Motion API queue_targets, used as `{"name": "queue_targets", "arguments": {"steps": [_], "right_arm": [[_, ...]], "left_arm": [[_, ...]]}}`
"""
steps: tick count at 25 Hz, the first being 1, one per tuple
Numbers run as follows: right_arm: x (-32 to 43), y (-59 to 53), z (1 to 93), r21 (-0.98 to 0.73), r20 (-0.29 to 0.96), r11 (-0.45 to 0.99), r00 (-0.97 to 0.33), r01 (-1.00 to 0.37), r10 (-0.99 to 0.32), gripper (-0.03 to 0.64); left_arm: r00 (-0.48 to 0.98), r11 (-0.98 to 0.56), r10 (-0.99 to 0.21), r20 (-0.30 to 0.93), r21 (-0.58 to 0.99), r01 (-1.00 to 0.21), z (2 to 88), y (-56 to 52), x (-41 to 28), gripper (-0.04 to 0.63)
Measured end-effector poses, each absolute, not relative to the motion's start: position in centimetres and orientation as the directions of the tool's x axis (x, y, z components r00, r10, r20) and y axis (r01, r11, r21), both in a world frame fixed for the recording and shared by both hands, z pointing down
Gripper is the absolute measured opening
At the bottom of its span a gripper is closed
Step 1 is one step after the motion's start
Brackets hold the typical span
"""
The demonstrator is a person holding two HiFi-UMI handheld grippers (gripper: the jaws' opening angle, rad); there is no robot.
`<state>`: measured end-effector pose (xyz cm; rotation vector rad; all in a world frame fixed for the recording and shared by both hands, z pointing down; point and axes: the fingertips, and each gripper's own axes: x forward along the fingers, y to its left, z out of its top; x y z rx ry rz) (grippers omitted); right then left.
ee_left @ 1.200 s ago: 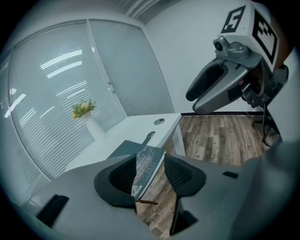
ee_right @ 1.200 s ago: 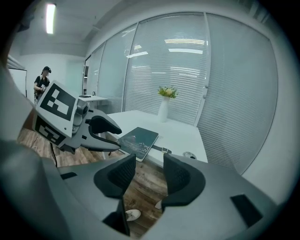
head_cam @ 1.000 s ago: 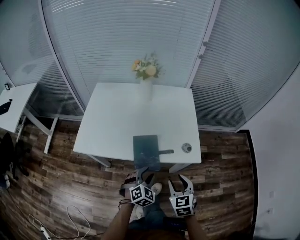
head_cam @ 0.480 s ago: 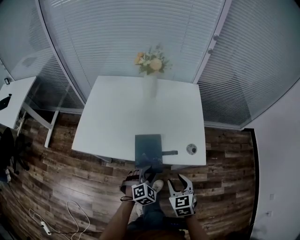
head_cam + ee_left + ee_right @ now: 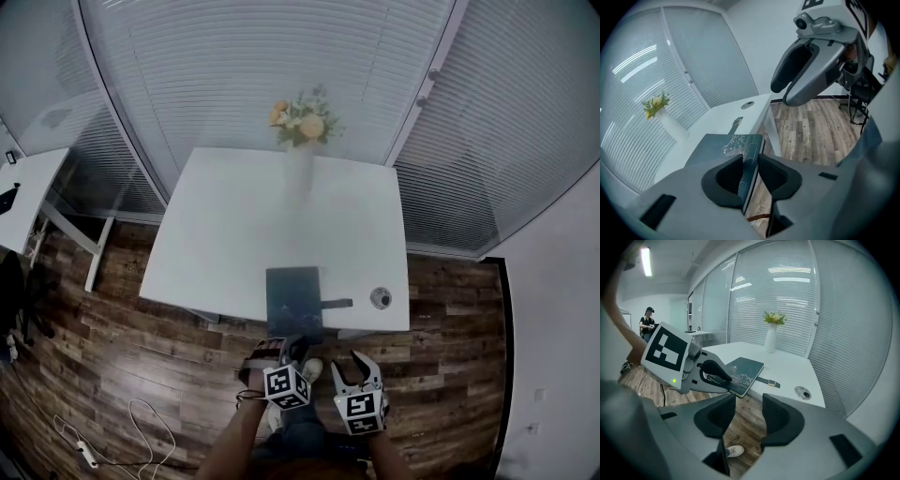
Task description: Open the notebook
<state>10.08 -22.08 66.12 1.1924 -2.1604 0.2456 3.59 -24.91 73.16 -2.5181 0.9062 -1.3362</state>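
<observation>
The dark teal notebook lies shut at the near edge of the white table, its near end overhanging the edge. My left gripper reaches that near end. In the left gripper view the notebook fills the gap of the left gripper, whose jaws are closing, one on the cover and one under it. My right gripper hangs over the floor just short of the table, open with nothing between its fingers. In the right gripper view the notebook lies ahead, to the left of the right gripper.
A dark strap with a clasp lies right of the notebook, and a small round metal piece sits further right. A white vase of flowers stands at the table's far side. Wooden floor lies below, a side table at left.
The left gripper's jaws have narrowed onto the notebook's near end. Both grippers have sunk a little.
</observation>
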Motion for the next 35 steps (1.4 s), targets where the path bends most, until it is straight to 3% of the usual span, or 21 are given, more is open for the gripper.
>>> {"name": "queue_targets", "arguments": {"steps": [7, 24, 35], "right_arm": [[10.7, -22.0, 65.6, 0.142, 0.612, 0.554, -0.367, -0.82, -0.7, 0.179], [11.7, -21.2, 65.0, 0.153, 0.597, 0.53, -0.349, -0.834, -0.722, 0.169], [10.6, -20.4, 63.4, 0.171, 0.572, 0.533, -0.356, -0.829, -0.738, 0.159]], "left_arm": [[0.42, -0.812, -0.569, 0.707, -0.403, -0.423, 72.7, -25.0, 3.9, 0.087], [0.421, -0.794, -0.598, 0.682, -0.43, -0.43, 71.2, -24.9, 3.7, 0.061], [0.418, -0.692, -0.702, 0.577, -0.41, -0.594, 66.9, -24.3, 1.2, 0.04]]}}
